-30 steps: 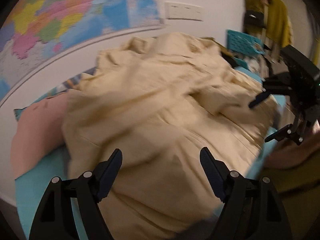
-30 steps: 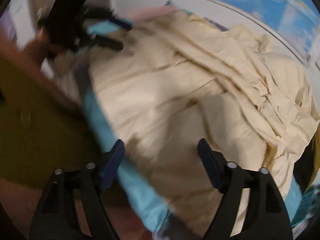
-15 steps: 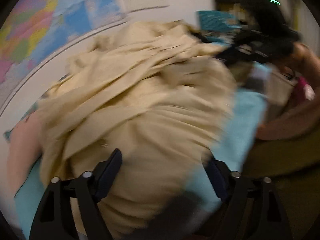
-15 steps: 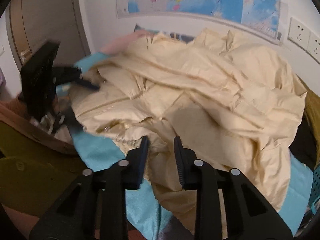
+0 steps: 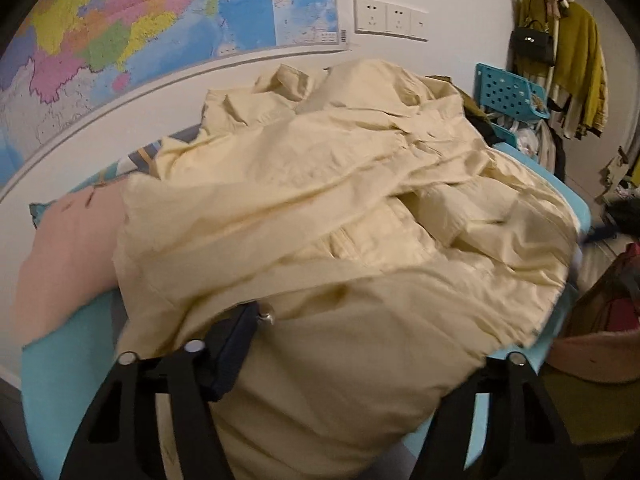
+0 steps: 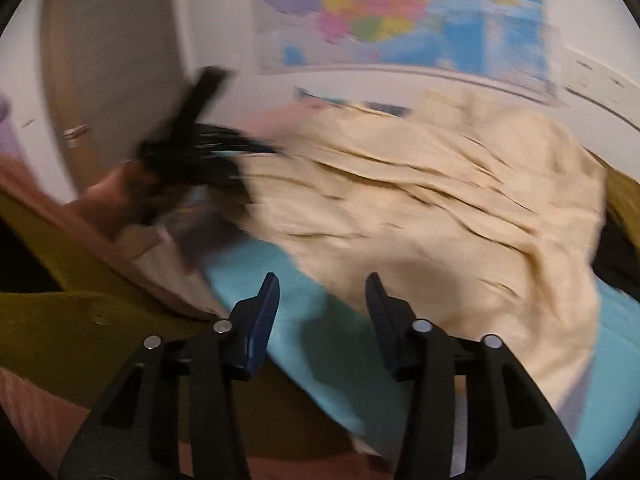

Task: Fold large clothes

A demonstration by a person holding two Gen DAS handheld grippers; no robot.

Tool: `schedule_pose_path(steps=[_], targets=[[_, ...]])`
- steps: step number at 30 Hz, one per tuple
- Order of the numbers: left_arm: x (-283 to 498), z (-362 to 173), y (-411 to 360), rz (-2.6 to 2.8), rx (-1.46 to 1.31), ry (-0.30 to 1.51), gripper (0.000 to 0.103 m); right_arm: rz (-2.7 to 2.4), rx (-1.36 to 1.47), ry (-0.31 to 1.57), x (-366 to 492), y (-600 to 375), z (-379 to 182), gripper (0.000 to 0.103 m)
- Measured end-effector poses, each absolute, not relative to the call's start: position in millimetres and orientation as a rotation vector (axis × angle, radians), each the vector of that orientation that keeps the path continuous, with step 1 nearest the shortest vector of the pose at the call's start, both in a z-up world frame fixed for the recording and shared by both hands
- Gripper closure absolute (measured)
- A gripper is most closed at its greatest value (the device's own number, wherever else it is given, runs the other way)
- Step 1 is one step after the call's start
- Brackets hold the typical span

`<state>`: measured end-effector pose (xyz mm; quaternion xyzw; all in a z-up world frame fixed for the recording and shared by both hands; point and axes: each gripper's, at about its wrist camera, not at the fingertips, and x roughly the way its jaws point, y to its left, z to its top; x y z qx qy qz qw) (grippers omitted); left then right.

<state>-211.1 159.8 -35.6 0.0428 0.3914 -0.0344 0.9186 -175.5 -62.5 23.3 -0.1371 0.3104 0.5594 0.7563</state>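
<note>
Left wrist | left claw (image 5: 344, 360) closing around cream garment (image 5: 340, 208)

A home bedroom: wall map (image 5: 132, 32), wall sockets (image 5: 390, 20), clothes and handbag hanging on a rack (image 5: 568, 60)

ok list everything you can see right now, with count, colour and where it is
jacket: one, cream, heaped on the table
table: one, turquoise top, under the jacket
pink cloth: one, left of the jacket
map: one, multicoloured, on the wall
sockets: one white row, right of the map
crate: one, turquoise, behind the jacket
bag: one, black, hanging at right
door: one, brown, left wall
left gripper: black, jaws have been closing with jacket between them
right gripper: black, jaws apart over the table, empty
</note>
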Motion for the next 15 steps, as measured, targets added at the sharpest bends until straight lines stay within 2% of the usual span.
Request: schedule_pose_path(steps=[4, 9, 10, 12, 13, 15], targets=[[-197.7, -27.9, 166.1, -0.075, 0.059, 0.814, 0.043, 1.227, -0.452, 0.700, -185.8, -11.4, -3.6, 0.059], [-194.8, -25.5, 162.4, -0.064, 0.081, 0.811, 0.043, 1.090, -0.644, 0.596, -191.7, 31.2, -31.8, 0.042], [-194.5, -25.4, 162.4, -0.062, 0.083, 0.811, 0.043, 1.077, -0.703, 0.573, -194.8, 40.6, -38.6, 0.032], [-194.1, -24.6, 164.5, -0.060, 0.076, 0.810, 0.043, 1.048, -0.756, 0.518, -198.7, 48.9, -47.1, 0.026], [-193.4, -24.1, 165.8, -0.055, 0.072, 0.809, 0.043, 1.040, -0.747, 0.511, -196.1, 53.2, -48.6, 0.027], [-191.6, -23.2, 166.1, -0.053, 0.062, 0.814, 0.043, 0.974, -0.754, 0.481, -188.9, 57.8, -54.2, 0.042]])
